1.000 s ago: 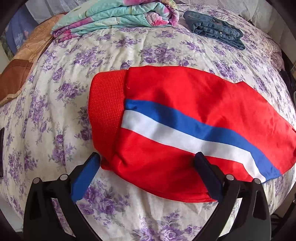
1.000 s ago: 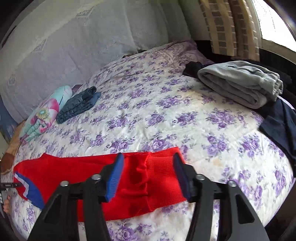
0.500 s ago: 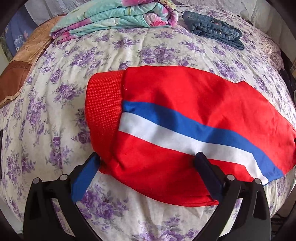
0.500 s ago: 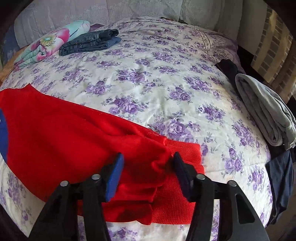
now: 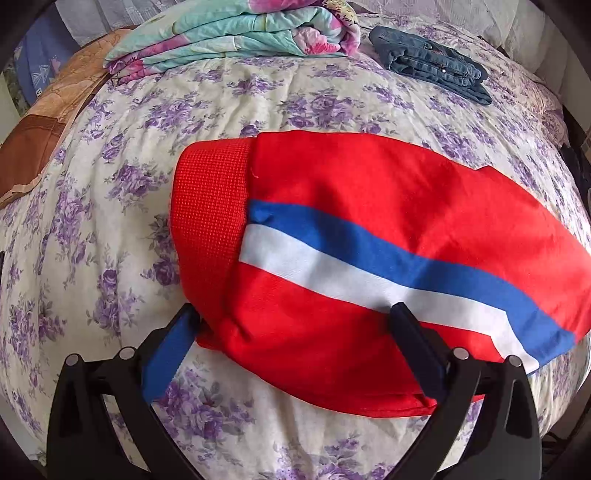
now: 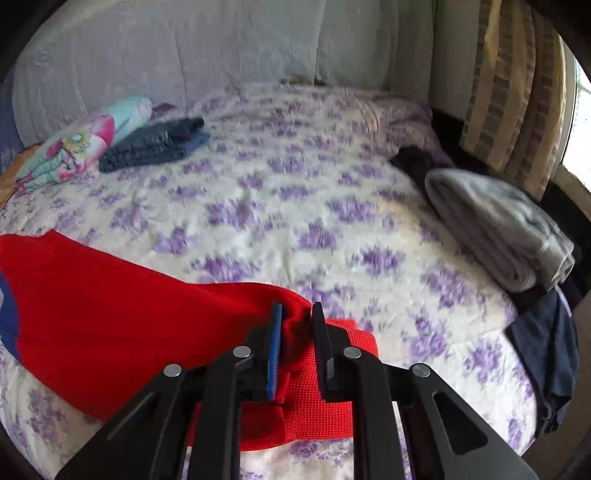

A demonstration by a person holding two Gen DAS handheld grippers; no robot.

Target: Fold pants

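The red pants, with a blue and white side stripe and a ribbed red waistband, lie flat on the floral bed. My left gripper is open, its fingers standing either side of the near edge of the waistband end. In the right wrist view my right gripper is shut on a bunched fold of the red pants next to the ribbed cuff, which it lifts slightly off the bed.
Folded jeans and a folded floral blanket lie at the far side of the bed. A folded grey garment and dark clothes lie at the bed's right edge. A brown blanket lies left.
My right gripper has closed on the cuff end of the pants and raised it, and the view has tilted up. My left gripper stays open at the waistband, slightly closer.
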